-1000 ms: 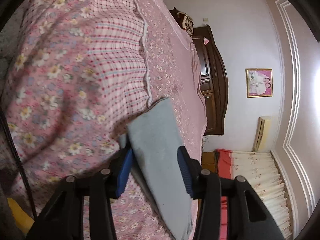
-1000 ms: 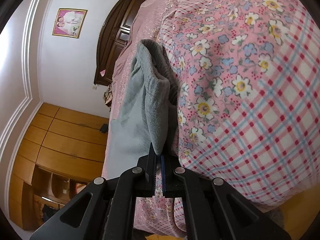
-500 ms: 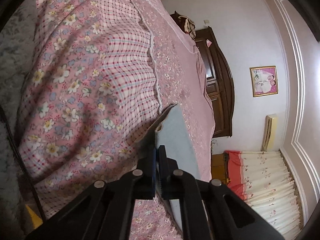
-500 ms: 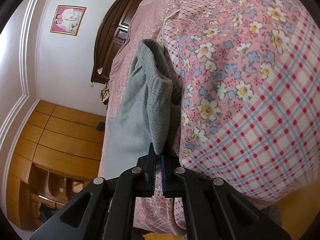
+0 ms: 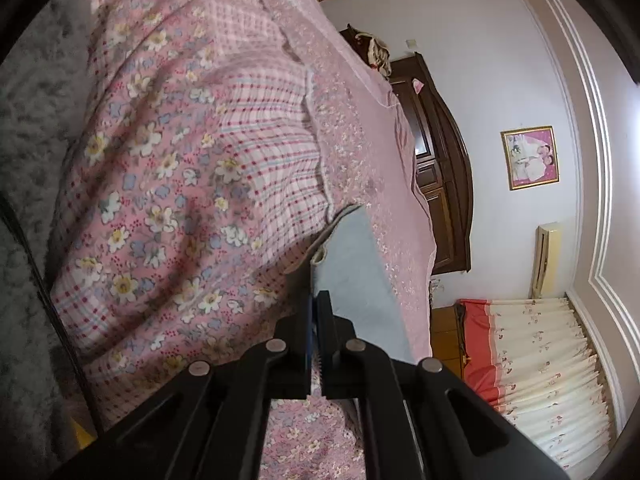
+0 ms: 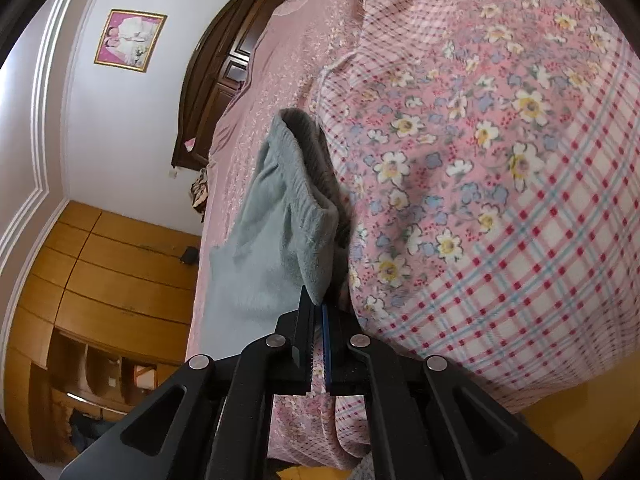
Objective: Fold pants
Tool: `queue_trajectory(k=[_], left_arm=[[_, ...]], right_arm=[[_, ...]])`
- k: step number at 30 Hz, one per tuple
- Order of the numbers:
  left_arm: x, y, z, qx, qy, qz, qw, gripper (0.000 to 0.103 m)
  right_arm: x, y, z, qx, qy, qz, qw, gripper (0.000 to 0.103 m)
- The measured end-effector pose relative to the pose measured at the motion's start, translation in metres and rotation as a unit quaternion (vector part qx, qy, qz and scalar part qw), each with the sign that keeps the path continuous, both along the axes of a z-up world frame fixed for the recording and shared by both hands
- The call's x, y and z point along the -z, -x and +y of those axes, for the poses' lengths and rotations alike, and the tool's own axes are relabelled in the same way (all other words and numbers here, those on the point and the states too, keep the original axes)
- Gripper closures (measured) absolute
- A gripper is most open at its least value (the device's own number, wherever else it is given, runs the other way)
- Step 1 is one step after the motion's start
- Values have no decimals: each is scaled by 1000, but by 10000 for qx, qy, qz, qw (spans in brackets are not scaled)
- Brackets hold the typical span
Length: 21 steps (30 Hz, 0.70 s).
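Left gripper (image 5: pixel 316 300) has just clamped the grey pants (image 5: pixel 356 268) hem on the bed (image 5: pixel 360 152); right gripper (image 6: pixel 319 308) holds the waistband: both ends secured for lifting.

Grey fleece pants (image 6: pixel 276 232) lie lengthwise on a pink floral bedspread (image 6: pixel 500 128); the gathered waistband corner and a hem corner (image 5: pixel 320 256) are raised.

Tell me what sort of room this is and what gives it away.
A bedroom, most likely: a bed under a pink floral quilt with a dark carved wooden headboard, a framed picture on the wall, and wooden cabinets along one side.
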<state>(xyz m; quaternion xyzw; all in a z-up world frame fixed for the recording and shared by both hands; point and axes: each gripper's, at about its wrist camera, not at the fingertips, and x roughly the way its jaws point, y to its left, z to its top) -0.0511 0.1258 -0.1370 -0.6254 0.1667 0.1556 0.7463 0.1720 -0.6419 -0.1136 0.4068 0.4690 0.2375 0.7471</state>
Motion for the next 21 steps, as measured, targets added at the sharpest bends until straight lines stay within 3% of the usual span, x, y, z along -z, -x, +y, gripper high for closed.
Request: queue_trajectory(k=[2,4,5,6,7,11,13,17,21], left_arm=[[3,-1,3,24,7,43,10000,101],[-1,-2,3,140,8,-13,9999,90],[-5,-1,2,196,-29,-46,9998,79],[-11,3,1,148,-122,-44,9998,72],[-17,6,0,111,-228,-51,9997,70],[-55,10,-8,157,-937,-238,9952,59],[-63,3,-11,248,-991,-357,9941,58],[-66,-8,-19,417,-1035,-275,9934,58],[-65,-9,-28,553,-974,-283,9933,58]], right_arm=[[-1,0,1,28,21,-54,10000,98],[-1,3,1,59,-48,-67,9999,94],[-1,5,1,59,-69,-62,9999,93],[-1,10,-1,43,-77,-71,9999,87],[-2,13,-2,28,-80,-95,9999,75],[-8,22,-13,29,-348,-256,9991,54],[-5,16,-17,48,-462,-229,9987,46],[6,2,-15,57,-492,-30,9988,46],[-7,-1,-9,-33,-453,-313,9985,45]])
